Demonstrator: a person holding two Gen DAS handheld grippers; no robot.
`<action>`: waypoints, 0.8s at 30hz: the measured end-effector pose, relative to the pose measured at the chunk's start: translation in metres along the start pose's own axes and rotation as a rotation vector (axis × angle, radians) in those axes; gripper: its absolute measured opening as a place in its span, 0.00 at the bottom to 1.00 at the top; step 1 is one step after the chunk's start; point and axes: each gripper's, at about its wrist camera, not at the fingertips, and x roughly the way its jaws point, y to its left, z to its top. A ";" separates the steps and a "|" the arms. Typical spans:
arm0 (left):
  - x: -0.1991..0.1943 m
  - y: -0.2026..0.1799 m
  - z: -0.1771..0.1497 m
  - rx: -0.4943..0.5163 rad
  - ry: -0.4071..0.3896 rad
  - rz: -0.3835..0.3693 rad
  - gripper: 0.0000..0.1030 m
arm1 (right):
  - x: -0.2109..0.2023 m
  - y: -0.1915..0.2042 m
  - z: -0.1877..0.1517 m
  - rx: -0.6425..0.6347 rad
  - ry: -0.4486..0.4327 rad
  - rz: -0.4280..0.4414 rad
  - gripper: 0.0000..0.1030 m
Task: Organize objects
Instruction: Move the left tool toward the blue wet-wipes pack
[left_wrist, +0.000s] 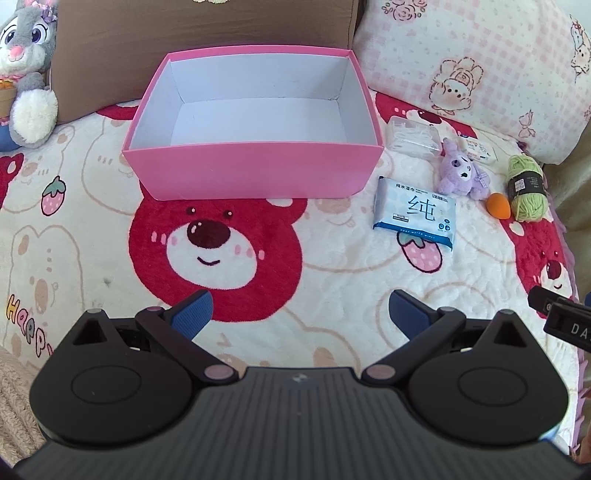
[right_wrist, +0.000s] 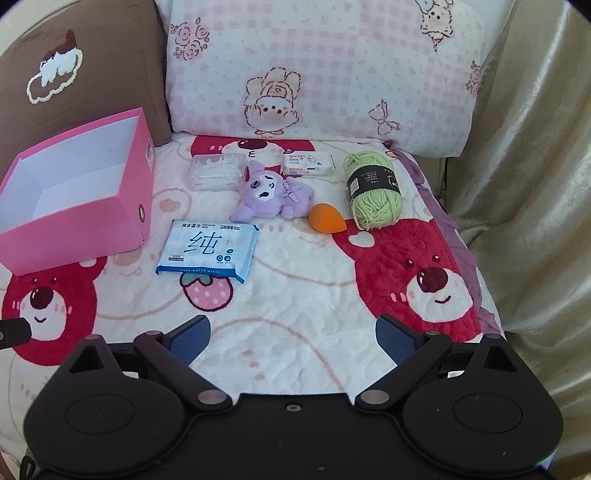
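- Fleece blanket (right_wrist: 295, 295), cream with red bear and strawberry prints: it carries everything; a wide bare stretch lies between your grippers and the objects.
- Open pink cardboard box (left_wrist: 251, 173) with white inside: empty, ahead of your left gripper, to the left of the loose items.
- Your left gripper (left_wrist: 299, 314): tilted steeply down over the red bear face, jaws spread wide, gripping nothing.
- Your right gripper (right_wrist: 291, 339): tilted down likewise, jaws released and empty, over bare fleece.
- Blue-and-white wet wipes pack (right_wrist: 208, 247): flat, nearest the box.
- Green yarn skein (right_wrist: 373, 188) with a black band: near the blanket's right edge.
- Purple plush toy (right_wrist: 273, 195): behind the wipes.
- Clear plastic box of floss picks (right_wrist: 218, 171): just left of the plush.
- White tissue packet (right_wrist: 306, 164): by the pillow.
- Orange egg-shaped sponge (right_wrist: 327, 218): between plush and yarn.
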 end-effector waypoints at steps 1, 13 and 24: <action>0.000 0.000 -0.001 0.001 -0.007 -0.002 1.00 | 0.000 0.001 0.000 -0.005 0.000 -0.006 0.95; 0.001 -0.003 -0.004 0.023 -0.024 -0.022 1.00 | 0.001 0.003 -0.002 -0.033 0.007 -0.003 0.95; -0.006 -0.009 -0.003 0.095 -0.050 -0.022 1.00 | 0.001 0.004 -0.002 -0.026 0.024 0.025 0.96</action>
